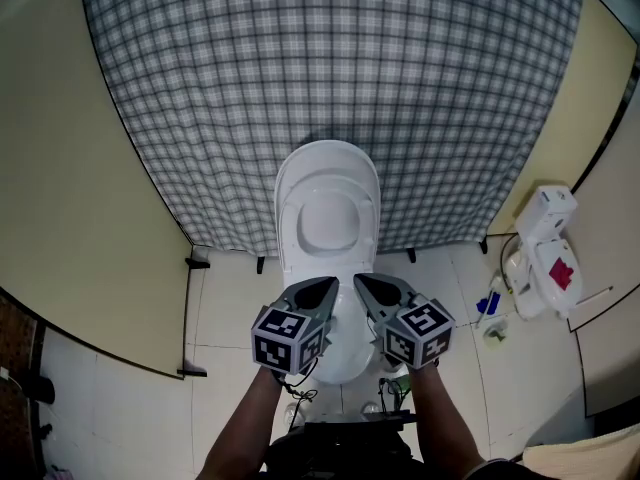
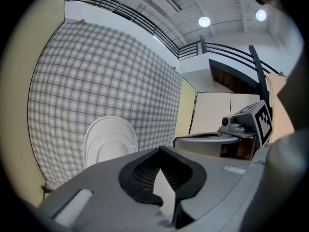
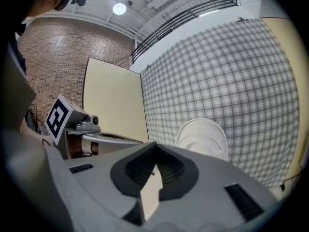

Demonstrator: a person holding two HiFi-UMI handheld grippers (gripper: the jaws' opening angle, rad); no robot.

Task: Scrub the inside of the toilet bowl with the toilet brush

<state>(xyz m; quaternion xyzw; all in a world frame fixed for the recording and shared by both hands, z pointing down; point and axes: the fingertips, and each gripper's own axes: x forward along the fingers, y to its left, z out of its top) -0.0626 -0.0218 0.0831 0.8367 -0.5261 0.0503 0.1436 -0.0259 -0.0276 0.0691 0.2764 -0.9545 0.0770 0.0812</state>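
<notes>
i am looking steeply down at a white toilet (image 1: 328,183) in the middle of the scene, its far end against a grey checked cloth (image 1: 330,58) that hangs behind it. cream panels (image 1: 60,168) stand to the left and right of the cloth. the floor (image 1: 230,318) is pale tile.

my two claws hover side by side over the near end of the toilet, both pointing away from me. the left gripper (image 1: 322,288) has its jaws drawn together, tips meeting, with nothing between them. the right gripper (image 1: 370,286) is the same: jaws closed to a point and empty. bare forearms reach in from the near edge to hold them.

from each gripper view the raised toilet lid (image 2: 110,139) stands upright against the cloth, beyond the jaw tips.

on the floor well to the right of the toilet sits a small blue and white thing (image 1: 490,306). it may be the toilet brush, but it is too small to tell. just right of it is a white plastic object (image 1: 545,253) with a red label.
</notes>
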